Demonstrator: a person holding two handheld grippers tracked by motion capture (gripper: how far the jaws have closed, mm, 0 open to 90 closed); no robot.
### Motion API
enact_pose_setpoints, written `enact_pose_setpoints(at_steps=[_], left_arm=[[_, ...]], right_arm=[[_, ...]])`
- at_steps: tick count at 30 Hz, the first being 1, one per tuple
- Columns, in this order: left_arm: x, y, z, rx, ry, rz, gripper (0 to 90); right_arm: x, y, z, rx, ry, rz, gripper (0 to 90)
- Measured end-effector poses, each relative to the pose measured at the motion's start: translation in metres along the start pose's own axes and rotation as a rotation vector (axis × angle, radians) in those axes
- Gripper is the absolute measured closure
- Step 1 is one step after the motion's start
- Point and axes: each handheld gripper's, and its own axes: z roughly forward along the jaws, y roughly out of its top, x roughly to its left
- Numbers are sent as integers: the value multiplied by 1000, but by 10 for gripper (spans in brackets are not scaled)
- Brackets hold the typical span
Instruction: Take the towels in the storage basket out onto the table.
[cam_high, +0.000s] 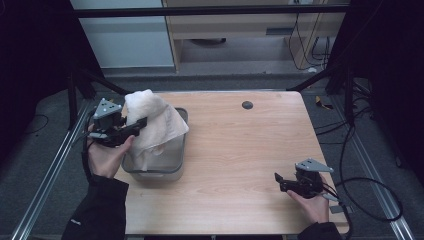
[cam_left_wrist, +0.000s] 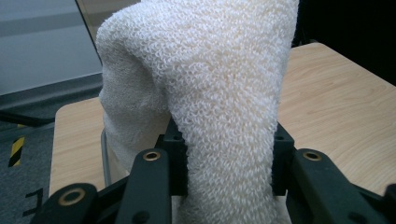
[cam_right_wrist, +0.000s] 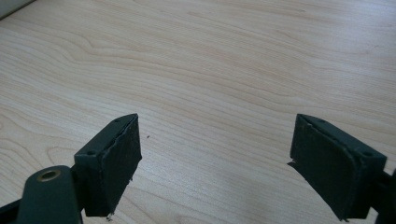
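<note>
A white terry towel (cam_high: 152, 122) hangs over a grey metal bin (cam_high: 180, 162) at the table's left side. My left gripper (cam_high: 140, 124) is shut on the towel and holds it up above the bin, with the cloth draping down into it. In the left gripper view the towel (cam_left_wrist: 210, 93) rises between the black jaws, pinched at its lower part, and my left gripper (cam_left_wrist: 229, 163) is closed around it. My right gripper (cam_high: 280, 180) rests low near the table's front right, open and holding nothing. In the right gripper view my right gripper (cam_right_wrist: 215, 158) has its pads wide apart over bare wood.
The wooden table (cam_high: 250, 150) has a small round black grommet (cam_high: 247, 105) near its far edge. Black frame struts and cables stand beyond the table's sides. A cable trails off the right gripper toward the floor at the right.
</note>
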Motion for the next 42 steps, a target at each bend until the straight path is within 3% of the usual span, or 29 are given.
enact_pose_setpoints(at_steps=[9,23,42], left_arm=[[-7,8,-9,-17,-28,12,620],[-29,18,-13,-36,-84,55,620],[-65,31,1,-41,-175,99,620]], right_arm=[[-1,0,-1,-6,-3,0,162],[-1,1,-2,-8,-3,7,161],[-2,1,-3,-8,-15,10,159]])
